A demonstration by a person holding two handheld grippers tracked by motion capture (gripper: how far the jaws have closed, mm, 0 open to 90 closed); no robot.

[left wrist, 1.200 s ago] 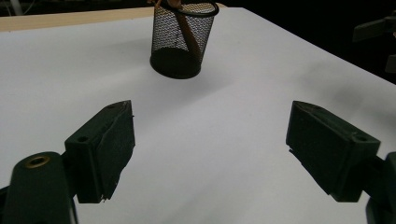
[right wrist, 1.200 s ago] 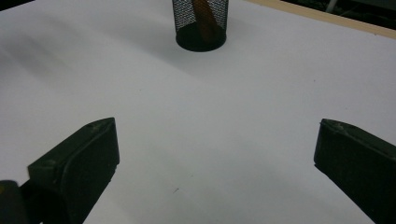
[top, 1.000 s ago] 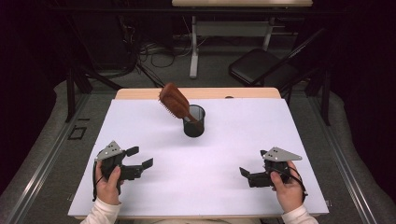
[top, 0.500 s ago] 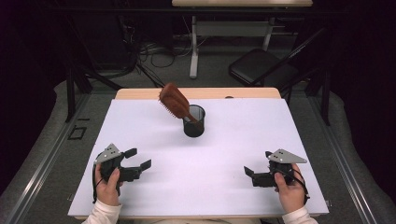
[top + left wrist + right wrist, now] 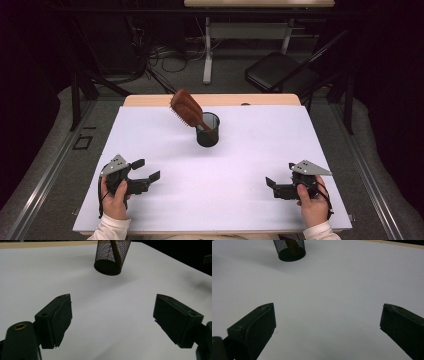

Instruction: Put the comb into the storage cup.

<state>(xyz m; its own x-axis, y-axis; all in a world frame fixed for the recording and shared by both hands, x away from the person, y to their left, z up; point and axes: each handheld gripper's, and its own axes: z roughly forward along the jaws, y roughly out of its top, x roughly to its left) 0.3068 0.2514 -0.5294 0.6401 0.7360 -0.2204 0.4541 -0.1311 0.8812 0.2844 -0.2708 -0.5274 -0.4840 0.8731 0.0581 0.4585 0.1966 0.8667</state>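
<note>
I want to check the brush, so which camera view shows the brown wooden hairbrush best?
The high view: the brown wooden hairbrush leans, head up, out of the black mesh cup. Both gripper views catch just its handle through the mesh.

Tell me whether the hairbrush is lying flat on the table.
No, the hairbrush stands handle-down in the black mesh cup, leaning out over its rim.

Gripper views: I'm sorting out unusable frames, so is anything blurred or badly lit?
Left gripper view: fingers soft, mesh cup sharper, casting a faint shadow. Right gripper view: fingers dark and blurred. High view: white table evenly lit, surroundings dark.
</note>
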